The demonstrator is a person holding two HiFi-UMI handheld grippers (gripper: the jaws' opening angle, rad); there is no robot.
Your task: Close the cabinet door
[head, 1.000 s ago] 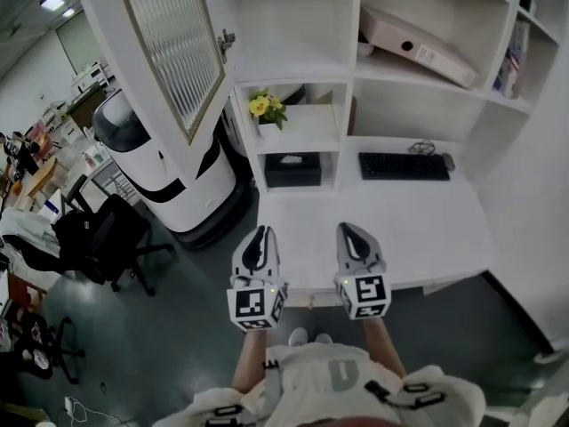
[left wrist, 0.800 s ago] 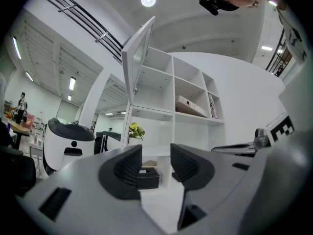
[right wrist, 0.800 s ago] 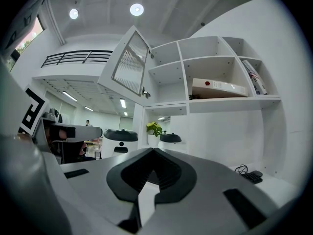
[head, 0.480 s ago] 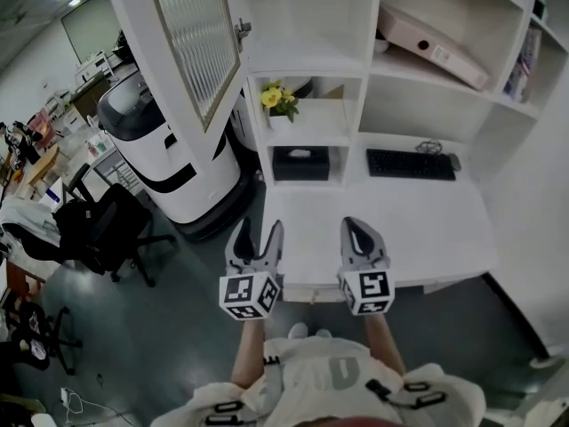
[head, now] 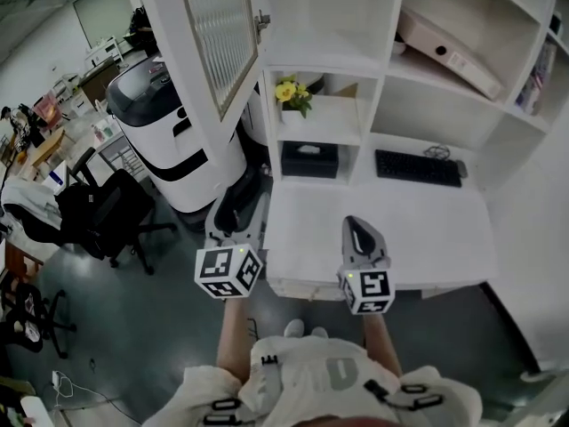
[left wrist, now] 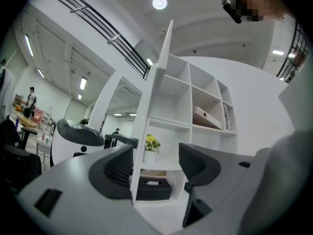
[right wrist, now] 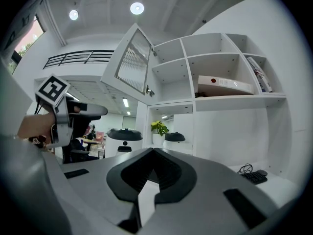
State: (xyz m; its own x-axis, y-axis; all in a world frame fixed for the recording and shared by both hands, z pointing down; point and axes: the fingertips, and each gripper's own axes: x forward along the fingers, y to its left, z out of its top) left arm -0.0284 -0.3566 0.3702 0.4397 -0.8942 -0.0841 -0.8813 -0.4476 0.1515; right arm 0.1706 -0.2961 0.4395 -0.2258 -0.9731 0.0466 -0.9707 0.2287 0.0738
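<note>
The cabinet door point(head: 216, 36), white-framed with ribbed glass, stands swung open at the upper left of the shelf unit point(head: 382, 25). My left gripper point(head: 242, 194) is open and empty, raised below the door's lower edge and apart from it. In the left gripper view the door point(left wrist: 155, 92) shows edge-on, far off between the spread jaws of the left gripper point(left wrist: 156, 169). My right gripper point(head: 354, 226) is shut and empty, level over the desk's front edge. The right gripper view shows the door point(right wrist: 130, 61) up left of the right gripper point(right wrist: 152, 174).
A white desk point(head: 400, 229) carries a black keyboard point(head: 418, 168). A black tissue box point(head: 308, 159) and yellow flowers point(head: 294, 92) sit in lower cubbies, a binder point(head: 449, 53) higher up. A white rounded machine point(head: 164, 123) and a black office chair point(head: 102, 216) stand left.
My left gripper has opened and moved up and leftwards toward the open door. The right gripper has stayed where it was, still shut.
</note>
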